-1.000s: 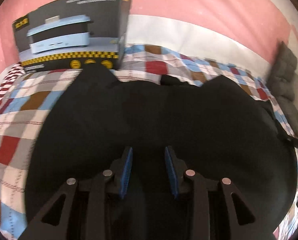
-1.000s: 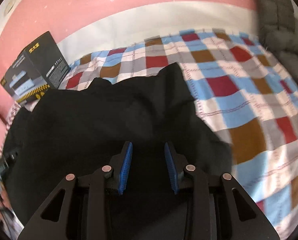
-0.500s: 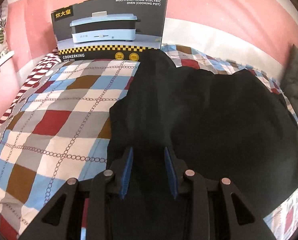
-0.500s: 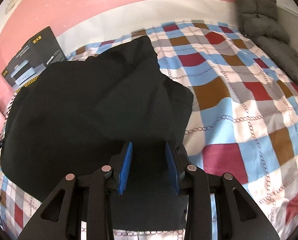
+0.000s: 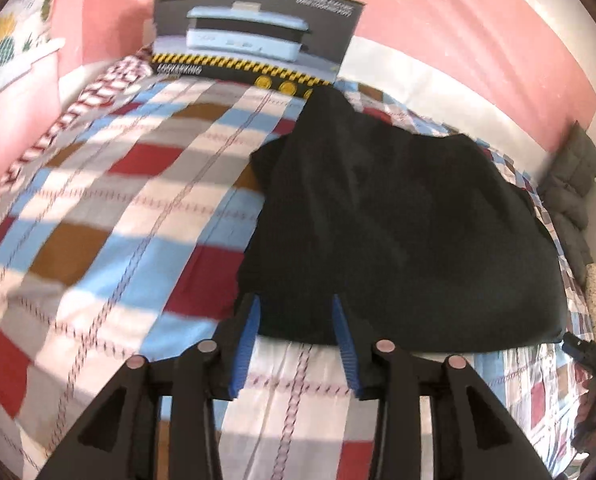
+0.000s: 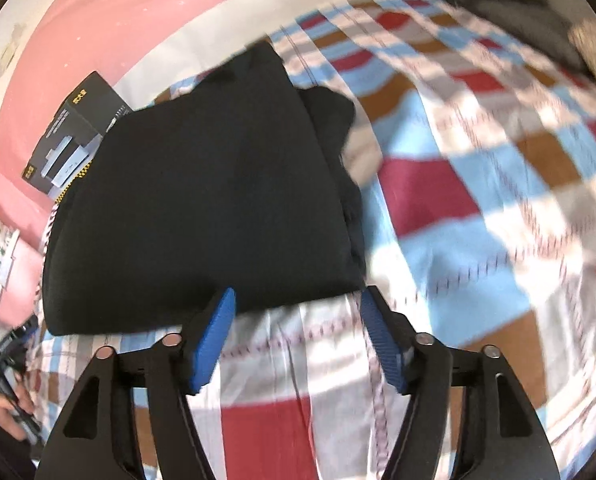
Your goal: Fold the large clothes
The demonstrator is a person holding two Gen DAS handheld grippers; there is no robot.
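1. Black garment (image 5: 410,240) lies folded on the checked bedspread (image 5: 109,216), its far corner touching the appliance box (image 5: 253,46).
2. Left gripper (image 5: 295,320): jaws spread, empty, at the garment's near edge.
3. Right gripper (image 6: 295,312): jaws spread wide, empty, at the garment's (image 6: 201,208) near edge.

Black garment (image 5: 410,240), folded into a rough rectangle, lying flat on the checked bedspread (image 5: 109,216), slightly rumpled
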